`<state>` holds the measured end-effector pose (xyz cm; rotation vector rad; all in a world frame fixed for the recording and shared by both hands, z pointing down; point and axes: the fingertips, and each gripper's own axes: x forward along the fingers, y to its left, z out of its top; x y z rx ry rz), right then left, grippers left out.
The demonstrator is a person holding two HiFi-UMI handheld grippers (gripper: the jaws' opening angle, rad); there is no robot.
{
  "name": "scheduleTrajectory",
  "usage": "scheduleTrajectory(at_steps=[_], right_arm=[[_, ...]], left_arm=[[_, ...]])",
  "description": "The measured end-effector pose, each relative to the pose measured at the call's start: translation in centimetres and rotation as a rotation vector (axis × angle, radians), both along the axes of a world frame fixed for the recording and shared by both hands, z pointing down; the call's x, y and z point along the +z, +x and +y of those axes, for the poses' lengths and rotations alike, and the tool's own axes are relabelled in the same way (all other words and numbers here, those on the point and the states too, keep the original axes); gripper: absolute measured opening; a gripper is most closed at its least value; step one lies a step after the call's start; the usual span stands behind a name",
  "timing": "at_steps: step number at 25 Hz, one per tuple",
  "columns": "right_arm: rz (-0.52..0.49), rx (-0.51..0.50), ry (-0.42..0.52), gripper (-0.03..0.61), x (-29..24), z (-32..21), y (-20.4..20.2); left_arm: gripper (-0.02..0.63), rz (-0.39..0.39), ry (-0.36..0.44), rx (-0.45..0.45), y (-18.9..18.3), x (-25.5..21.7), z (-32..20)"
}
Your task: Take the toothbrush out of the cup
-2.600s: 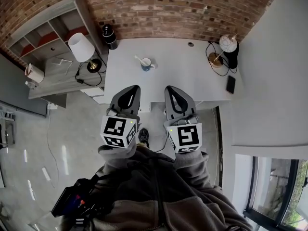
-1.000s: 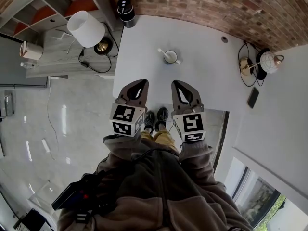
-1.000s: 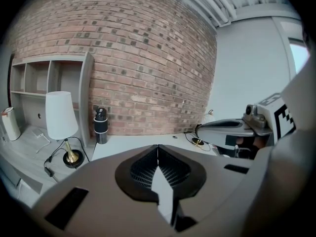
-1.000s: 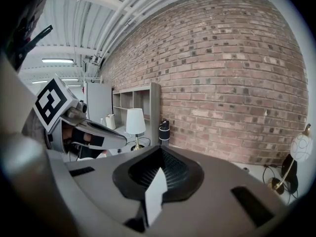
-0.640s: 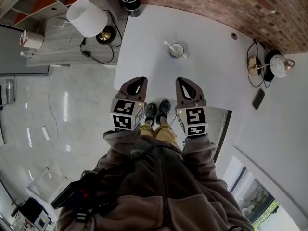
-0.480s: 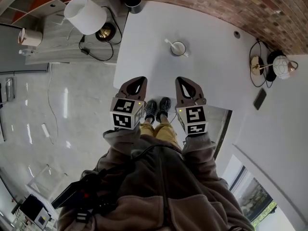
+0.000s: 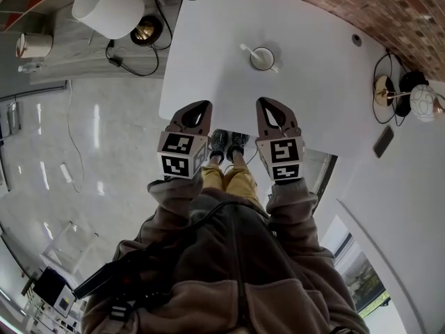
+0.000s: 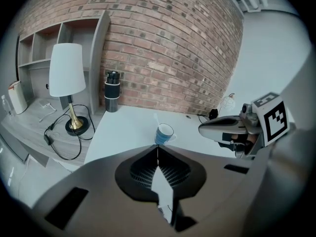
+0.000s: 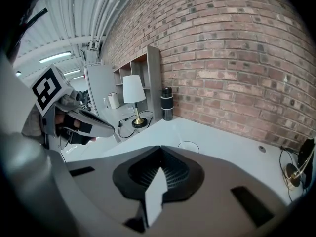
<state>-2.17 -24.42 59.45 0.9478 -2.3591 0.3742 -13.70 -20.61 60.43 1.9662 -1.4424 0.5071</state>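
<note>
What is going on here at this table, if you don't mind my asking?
A person stands at the white table holding a left gripper and a right gripper, one in each hand. Both have their fingers closed with nothing between them, and they are held side by side at the table's near edge. The toothbrush leans in the cup farther along the table, untouched, so taking it out has not yet begun.
</note>
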Motion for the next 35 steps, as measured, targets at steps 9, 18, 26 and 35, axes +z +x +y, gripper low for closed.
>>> scheduleTrajectory(at_steps=[9,18,26,35], right_arm=[[0.015,0.006,0.007,0.003,2.8,-4.9,0.0],[0.005,-0.046,0.008,0.005,5.4,-9.1,-1.5],[0.038,-0.091,-0.014,0.061,7.8,-11.7,-3.0],[0.117,-0.159,-0.034,0.087,10.5,-12.7,-4.3]], left_arm=[[0.005,0.013,-0.035,-0.041,-0.5,2.2,-2.5],[0.006,0.014,-0.07,-0.064,-0.8,4.2,-3.9],[0.006,0.018,-0.084,-0.072,-1.0,5.0,-4.6],[0.006,0.019,-0.098,-0.089,-1.8,5.7,-4.3]])
